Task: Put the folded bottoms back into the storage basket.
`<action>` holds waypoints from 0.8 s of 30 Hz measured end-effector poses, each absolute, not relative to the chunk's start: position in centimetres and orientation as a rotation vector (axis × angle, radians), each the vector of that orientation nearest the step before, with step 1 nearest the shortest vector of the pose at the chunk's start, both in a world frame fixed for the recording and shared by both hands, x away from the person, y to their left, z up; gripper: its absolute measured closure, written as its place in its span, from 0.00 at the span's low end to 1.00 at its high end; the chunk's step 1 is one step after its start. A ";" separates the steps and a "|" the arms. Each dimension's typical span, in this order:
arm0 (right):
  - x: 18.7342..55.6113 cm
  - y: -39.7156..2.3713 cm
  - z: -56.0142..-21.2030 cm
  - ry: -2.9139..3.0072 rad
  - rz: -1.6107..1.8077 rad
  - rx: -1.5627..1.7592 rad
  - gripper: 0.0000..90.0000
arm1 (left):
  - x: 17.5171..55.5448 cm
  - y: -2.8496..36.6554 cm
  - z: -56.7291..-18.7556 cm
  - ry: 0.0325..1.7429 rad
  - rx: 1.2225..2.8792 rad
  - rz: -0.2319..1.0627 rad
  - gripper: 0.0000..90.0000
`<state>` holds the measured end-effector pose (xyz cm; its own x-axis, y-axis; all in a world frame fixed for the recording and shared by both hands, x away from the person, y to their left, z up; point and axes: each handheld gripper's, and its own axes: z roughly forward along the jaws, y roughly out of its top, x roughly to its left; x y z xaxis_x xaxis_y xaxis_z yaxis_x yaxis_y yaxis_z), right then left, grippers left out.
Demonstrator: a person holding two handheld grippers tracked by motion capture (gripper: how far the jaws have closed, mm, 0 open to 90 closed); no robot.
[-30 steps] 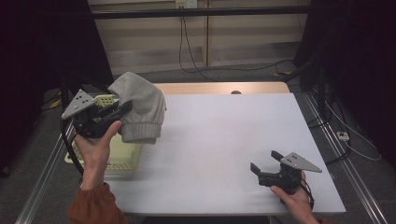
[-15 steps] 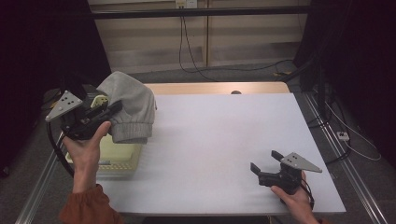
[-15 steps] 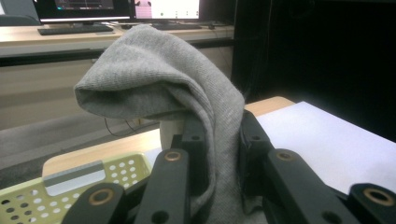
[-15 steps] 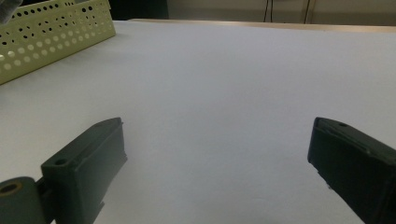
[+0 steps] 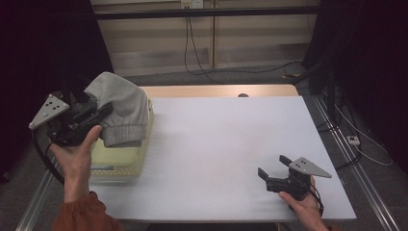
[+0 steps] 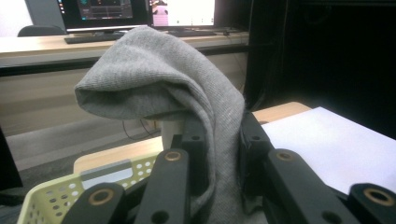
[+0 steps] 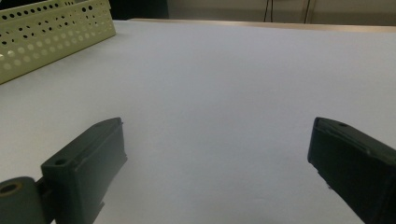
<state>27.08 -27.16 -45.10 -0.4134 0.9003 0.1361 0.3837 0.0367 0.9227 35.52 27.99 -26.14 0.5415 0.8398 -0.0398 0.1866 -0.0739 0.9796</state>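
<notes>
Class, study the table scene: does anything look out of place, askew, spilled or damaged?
Nothing is spilled or damaged. The one untidy thing is the grey garment, bunched and drooping from the left gripper above the yellow basket.

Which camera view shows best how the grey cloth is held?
The left gripper view: the grey cloth sits pinched between the left tool's jaws. The high view shows it draped above the basket.

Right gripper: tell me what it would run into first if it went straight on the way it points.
The right gripper, jaws open and empty, points across the bare white table. Nothing lies straight ahead as far as its own view shows. The yellow-green basket sits off to the left of that line, though depth is hard to judge.
</notes>
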 end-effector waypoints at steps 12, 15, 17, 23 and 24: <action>27.1 -27.2 -45.1 1.825 1.371 1.291 0.04 | 35.2 29.8 -26.0 0.921 1.603 0.697 0.85; 27.0 -27.2 -45.0 1.825 1.374 1.288 0.04 | 35.5 30.2 -26.3 0.946 1.594 0.684 0.85; 27.0 -27.2 -45.0 1.826 1.372 1.290 0.04 | 35.8 30.5 -26.7 0.970 1.588 0.685 0.85; 27.0 -27.2 -45.0 1.824 1.373 1.290 0.04 | 36.7 31.0 -27.8 1.011 1.602 0.669 0.85; 27.0 -27.2 -45.0 1.824 1.372 1.289 0.04 | 36.8 31.2 -27.9 1.017 1.606 0.667 0.85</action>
